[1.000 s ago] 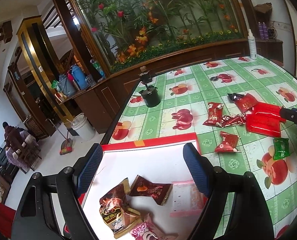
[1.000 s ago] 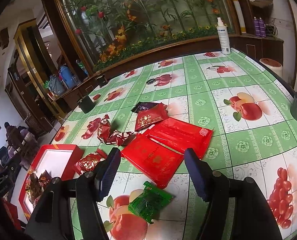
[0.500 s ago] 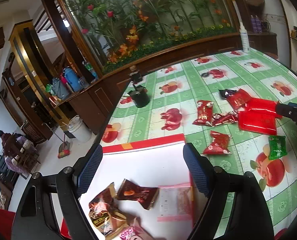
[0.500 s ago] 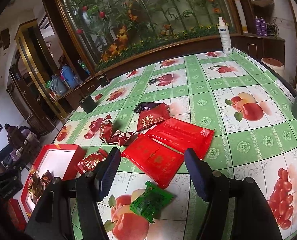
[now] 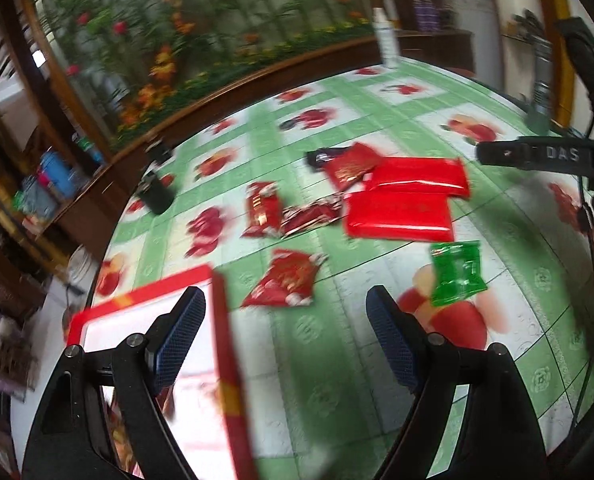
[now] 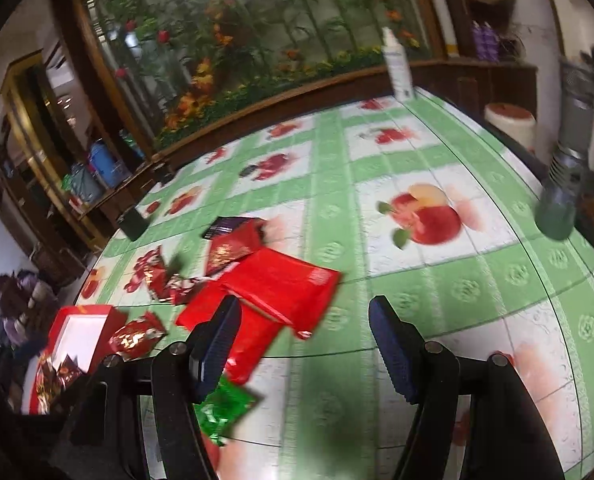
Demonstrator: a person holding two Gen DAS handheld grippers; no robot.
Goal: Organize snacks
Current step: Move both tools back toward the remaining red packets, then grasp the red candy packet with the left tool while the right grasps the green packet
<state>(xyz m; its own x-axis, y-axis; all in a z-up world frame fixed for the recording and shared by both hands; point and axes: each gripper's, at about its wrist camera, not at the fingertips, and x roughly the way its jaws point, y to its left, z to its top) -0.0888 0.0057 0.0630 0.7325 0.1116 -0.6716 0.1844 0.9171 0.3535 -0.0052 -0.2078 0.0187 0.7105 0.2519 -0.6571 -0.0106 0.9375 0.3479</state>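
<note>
Snacks part-sorted, both grippers empty and gaping.
Left gripper (image 5: 285, 336) hangs wide over the red box's (image 5: 223, 344) right edge; right gripper (image 6: 303, 344) wide too. Few packets boxed, blurry; red packets (image 5: 401, 208), small red one (image 5: 289, 280) and green packet (image 5: 457, 278) wait farther out.

Red snack packets (image 5: 401, 208) and a green one (image 5: 457, 278) lie scattered beside the red box (image 5: 229, 360)

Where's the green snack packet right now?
The green snack packet lies flat on the tablecloth in the left wrist view, right of centre, just in front of the two big red packs. In the right wrist view it lies under the left finger.
</note>
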